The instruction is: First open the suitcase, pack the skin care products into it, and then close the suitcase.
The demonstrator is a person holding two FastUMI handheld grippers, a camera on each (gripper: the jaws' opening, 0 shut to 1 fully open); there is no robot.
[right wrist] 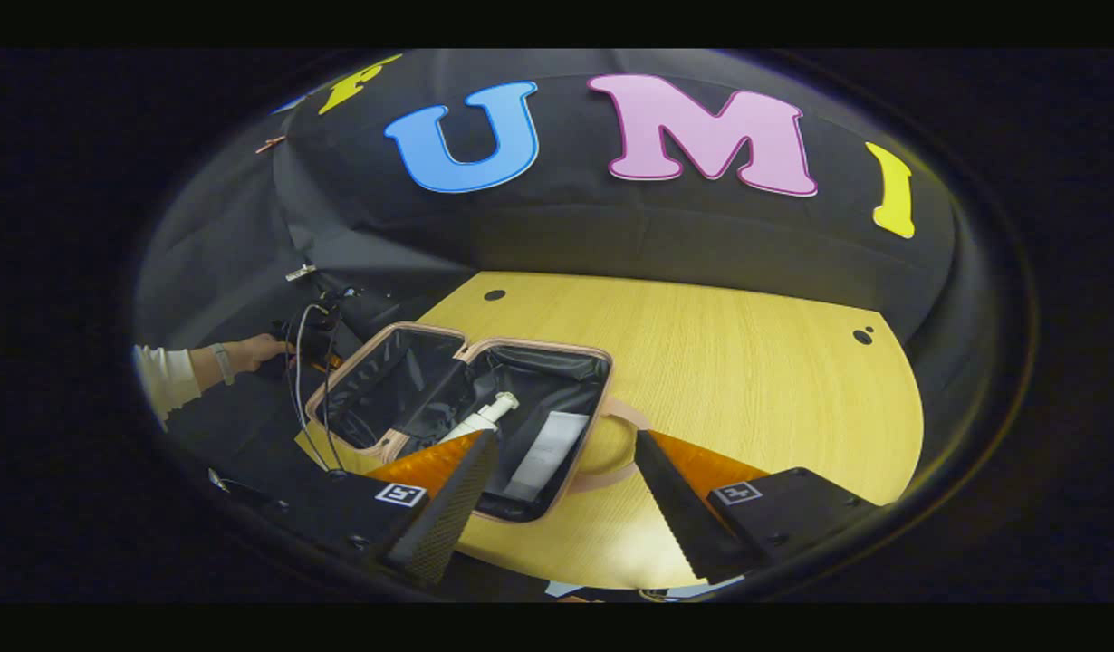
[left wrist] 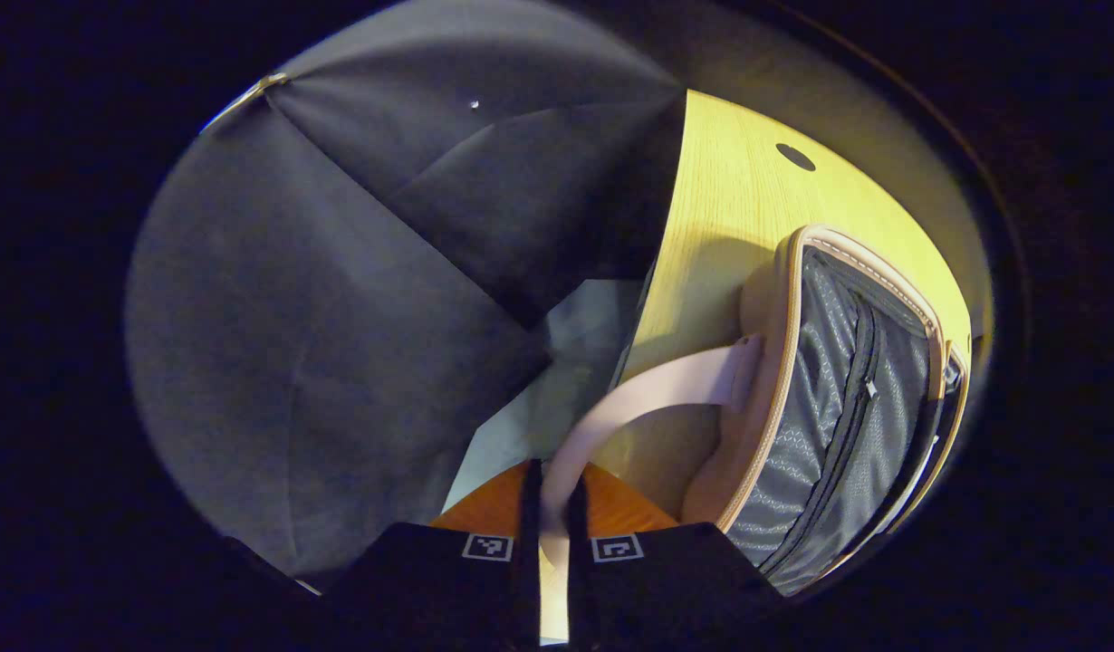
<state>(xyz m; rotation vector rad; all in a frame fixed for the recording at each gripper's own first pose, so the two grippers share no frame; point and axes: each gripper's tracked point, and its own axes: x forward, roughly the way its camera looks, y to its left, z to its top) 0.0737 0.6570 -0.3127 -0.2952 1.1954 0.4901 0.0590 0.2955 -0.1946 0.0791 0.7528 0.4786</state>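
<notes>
Pinching the suitcase's (right wrist: 466,417) soft pink handle (left wrist: 629,403), the left gripper (left wrist: 552,516) is nearly closed while the right gripper (right wrist: 557,480) hangs wide open and empty over the table's (right wrist: 747,362) near edge; case lies open, products inside, looks light and stiff-shelled, so lift by handle or rim.

No readable text anywhere — the product (right wrist: 539,462) in the suitcase (right wrist: 557,362) shows none.

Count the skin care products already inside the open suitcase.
2: a white pump bottle by the pink suitcase's middle divider, and a white rectangular box right of it. Others may be hidden behind the right gripper's finger.
</notes>
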